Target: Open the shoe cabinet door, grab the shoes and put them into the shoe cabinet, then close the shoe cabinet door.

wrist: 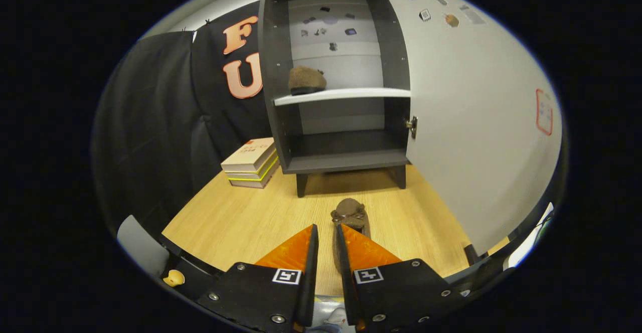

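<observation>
The dark grey shoe cabinet [281, 72] stands at the back of the wooden table, and its white door [476, 122] is swung wide open to the right. One brown shoe [306, 79] sits on the left of the white upper shelf [361, 94]. A second brown shoe [350, 213] lies on the table in front of the cabinet, toe pointing toward it. Its heel end reaches back into the narrow gap between my fingers. My gripper [327, 237] is closed down on that heel rim, and the right finger covers part of the shoe.
A stack of boxes [251, 162] sits on the table left of the cabinet. The lower cabinet compartment [346, 147] holds nothing. The open door closes off the right side. Black cloth hangs behind and to the left, and the table's front edge [190, 253] runs under the fingers.
</observation>
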Motion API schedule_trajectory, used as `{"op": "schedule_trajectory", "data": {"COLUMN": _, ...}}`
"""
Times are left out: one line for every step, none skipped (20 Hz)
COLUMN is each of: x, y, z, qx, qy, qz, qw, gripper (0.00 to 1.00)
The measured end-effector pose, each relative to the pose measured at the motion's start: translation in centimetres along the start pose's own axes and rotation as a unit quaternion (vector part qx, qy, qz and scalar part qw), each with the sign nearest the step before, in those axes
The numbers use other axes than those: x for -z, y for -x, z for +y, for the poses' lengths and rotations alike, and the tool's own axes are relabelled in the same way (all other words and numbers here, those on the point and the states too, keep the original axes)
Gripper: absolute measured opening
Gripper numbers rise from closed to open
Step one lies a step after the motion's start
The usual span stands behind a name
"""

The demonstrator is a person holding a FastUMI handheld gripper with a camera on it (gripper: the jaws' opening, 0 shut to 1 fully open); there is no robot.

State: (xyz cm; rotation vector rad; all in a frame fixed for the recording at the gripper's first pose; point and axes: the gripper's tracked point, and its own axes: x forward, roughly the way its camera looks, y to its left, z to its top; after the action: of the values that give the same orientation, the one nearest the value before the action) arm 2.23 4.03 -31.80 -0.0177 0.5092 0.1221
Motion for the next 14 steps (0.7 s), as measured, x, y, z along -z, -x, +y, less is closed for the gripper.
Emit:
{"op": "schedule_trajectory", "data": {"x": 1.1, "y": -1.9, "z": -0.2, "qx": -0.002, "qy": -0.006, "qz": 0.013, "qw": 1.0, "gripper": 0.24}}
{"op": "schedule_trajectory", "data": {"x": 2.2, "y": -3.5, "z": -0.4, "qx": -0.006, "qy": -0.017, "qz": 0.03, "qw": 0.999, "gripper": 0.24}}
{"op": "schedule_trajectory", "data": {"x": 3.3, "y": -4.9, "z": -0.6, "qx": -0.011, "qy": -0.029, "qz": 0.043, "qw": 0.999, "gripper": 0.25}}
{"op": "schedule_trajectory", "data": {"x": 4.0, "y": -6.3, "z": -0.8, "qx": -0.012, "qy": -0.036, "qz": 0.052, "qw": 0.998, "gripper": 0.25}}
{"op": "schedule_trajectory", "data": {"x": 4.7, "y": -7.6, "z": -1.0, "qx": -0.011, "qy": -0.036, "qz": 0.063, "qw": 0.997, "gripper": 0.25}}
{"op": "schedule_trajectory", "data": {"x": 5.3, "y": -8.8, "z": -1.3, "qx": -0.009, "qy": -0.028, "qz": 0.073, "qw": 0.997, "gripper": 0.25}}
{"op": "schedule_trajectory", "data": {"x": 5.9, "y": -9.6, "z": -1.4, "qx": -0.01, "qy": -0.021, "qz": 0.085, "qw": 0.996, "gripper": 0.25}}
{"op": "schedule_trajectory", "data": {"x": 6.2, "y": -10.4, "z": -1.3, "qx": -0.014, "qy": -0.022, "qz": 0.093, "qw": 0.995, "gripper": 0.26}}
{"op": "schedule_trajectory", "data": {"x": 6.6, "y": -11.1, "z": -1.0, "qx": -0.02, "qy": -0.028, "qz": 0.102, "qw": 0.994, "gripper": 0.26}}
{"op": "schedule_trajectory", "data": {"x": 7.3, "y": -11.7, "z": -0.9, "qx": -0.02, "qy": -0.029, "qz": 0.112, "qw": 0.993, "gripper": 0.27}}
{"op": "schedule_trajectory", "data": {"x": 7.8, "y": -12.6, "z": -1.0, "qx": -0.019, "qy": -0.027, "qz": 0.115, "qw": 0.993, "gripper": 0.27}}
{"op": "schedule_trajectory", "data": {"x": 8.4, "y": -13.5, "z": -0.9, "qx": -0.016, "qy": -0.025, "qz": 0.123, "qw": 0.992, "gripper": 0.27}}
{"op": "schedule_trajectory", "data": {"x": 8.7, "y": -14.2, "z": -0.6, "qx": -0.019, "qy": -0.029, "qz": 0.126, "qw": 0.991, "gripper": 0.27}}
{"op": "schedule_trajectory", "data": {"x": 8.9, "y": -14.9, "z": -0.5, "qx": -0.021, "qy": -0.034, "qz": 0.13, "qw": 0.991, "gripper": 0.28}}
